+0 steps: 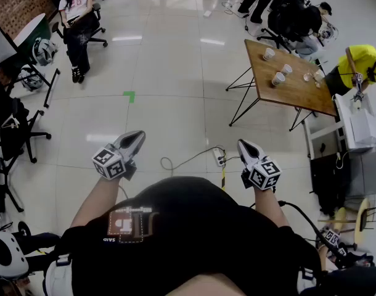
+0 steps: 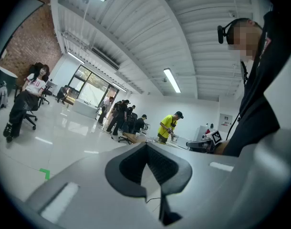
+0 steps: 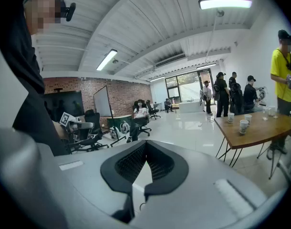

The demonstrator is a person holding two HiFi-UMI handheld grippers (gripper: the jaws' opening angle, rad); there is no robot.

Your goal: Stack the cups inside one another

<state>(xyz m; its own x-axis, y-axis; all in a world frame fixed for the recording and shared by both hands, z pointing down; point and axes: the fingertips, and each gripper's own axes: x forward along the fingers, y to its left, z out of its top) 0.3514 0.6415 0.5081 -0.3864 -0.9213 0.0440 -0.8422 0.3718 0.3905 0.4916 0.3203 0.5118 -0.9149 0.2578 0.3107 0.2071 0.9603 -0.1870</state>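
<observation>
Several cups stand on a wooden table (image 1: 299, 94) far ahead at the upper right: white ones (image 1: 278, 78) (image 1: 269, 53) and a clear one (image 1: 308, 76). The right gripper view shows the same table (image 3: 265, 128) with white cups (image 3: 244, 126) at its right side. My left gripper (image 1: 135, 139) and right gripper (image 1: 246, 147) hang in front of my body over the floor, well short of the table. Both are shut with nothing held. The jaws meet in the left gripper view (image 2: 146, 144) and in the right gripper view (image 3: 145, 143).
A person in a yellow shirt (image 1: 360, 60) stands at the table's far end. A cable and power strip (image 1: 220, 160) lie on the floor ahead. Office chairs (image 1: 15, 134) and a seated person (image 1: 77, 23) are at the left. A green tape mark (image 1: 129, 95) is on the tiles.
</observation>
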